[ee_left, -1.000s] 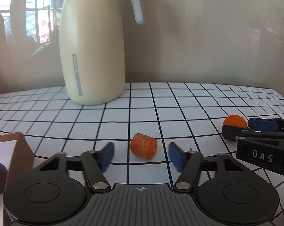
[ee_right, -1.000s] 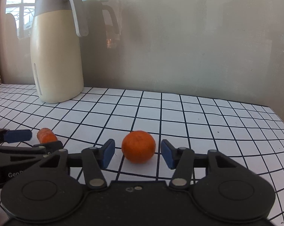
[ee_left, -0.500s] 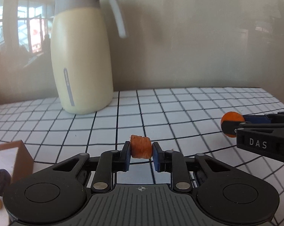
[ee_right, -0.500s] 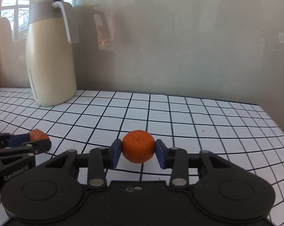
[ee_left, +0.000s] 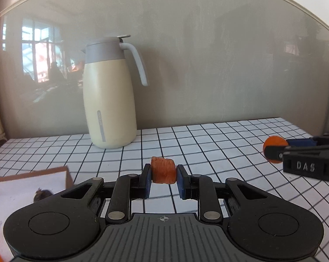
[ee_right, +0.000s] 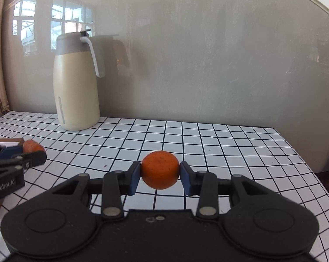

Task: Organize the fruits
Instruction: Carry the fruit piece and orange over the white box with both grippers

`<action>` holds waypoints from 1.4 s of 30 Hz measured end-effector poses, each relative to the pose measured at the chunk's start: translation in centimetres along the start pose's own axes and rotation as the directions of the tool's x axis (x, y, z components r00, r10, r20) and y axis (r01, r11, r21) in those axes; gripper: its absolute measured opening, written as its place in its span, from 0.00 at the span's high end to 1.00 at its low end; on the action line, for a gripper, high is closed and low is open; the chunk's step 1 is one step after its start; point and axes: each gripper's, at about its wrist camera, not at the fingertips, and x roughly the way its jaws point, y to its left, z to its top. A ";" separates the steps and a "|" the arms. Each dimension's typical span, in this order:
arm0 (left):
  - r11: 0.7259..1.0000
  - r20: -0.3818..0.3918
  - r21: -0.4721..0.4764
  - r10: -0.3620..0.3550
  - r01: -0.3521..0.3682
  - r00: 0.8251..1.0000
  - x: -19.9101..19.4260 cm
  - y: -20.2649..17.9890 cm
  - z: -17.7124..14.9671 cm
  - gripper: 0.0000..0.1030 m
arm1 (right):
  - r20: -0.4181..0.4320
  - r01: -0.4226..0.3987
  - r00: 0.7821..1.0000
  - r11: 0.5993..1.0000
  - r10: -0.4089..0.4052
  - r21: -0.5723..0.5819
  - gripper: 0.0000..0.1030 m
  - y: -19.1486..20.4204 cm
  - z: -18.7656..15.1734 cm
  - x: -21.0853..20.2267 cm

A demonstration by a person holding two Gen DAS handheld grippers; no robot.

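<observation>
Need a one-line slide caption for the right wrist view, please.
Right gripper shut on a mandarin above the checked table, cream jug behind.

one cream thermos jug stands near the back edge of the checked worktop, and one brown box sits at its left edge. two grippers are in view, the left gripper and the right gripper, carrying one ribbed orange piece and one round mandarin. inside the box lies one dark fruit, its kind unclear.
</observation>
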 end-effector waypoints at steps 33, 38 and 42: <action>0.945 0.056 -0.148 0.304 -0.293 0.951 -12.4 12.8 -3.7 0.77 | 0.107 -0.292 0.945 0.944 0.310 -0.157 0.70 15.4 0.9 -7.1; 0.931 0.060 -0.164 0.339 -0.326 0.939 -13.1 13.9 -4.0 0.77 | 0.106 -0.324 0.932 0.929 0.346 -0.180 0.70 17.2 0.8 -7.6; 0.921 0.055 -0.173 0.363 -0.349 0.930 -13.4 14.7 -4.2 0.76 | 0.106 -0.347 0.923 0.919 0.370 -0.186 0.70 18.3 0.9 -7.6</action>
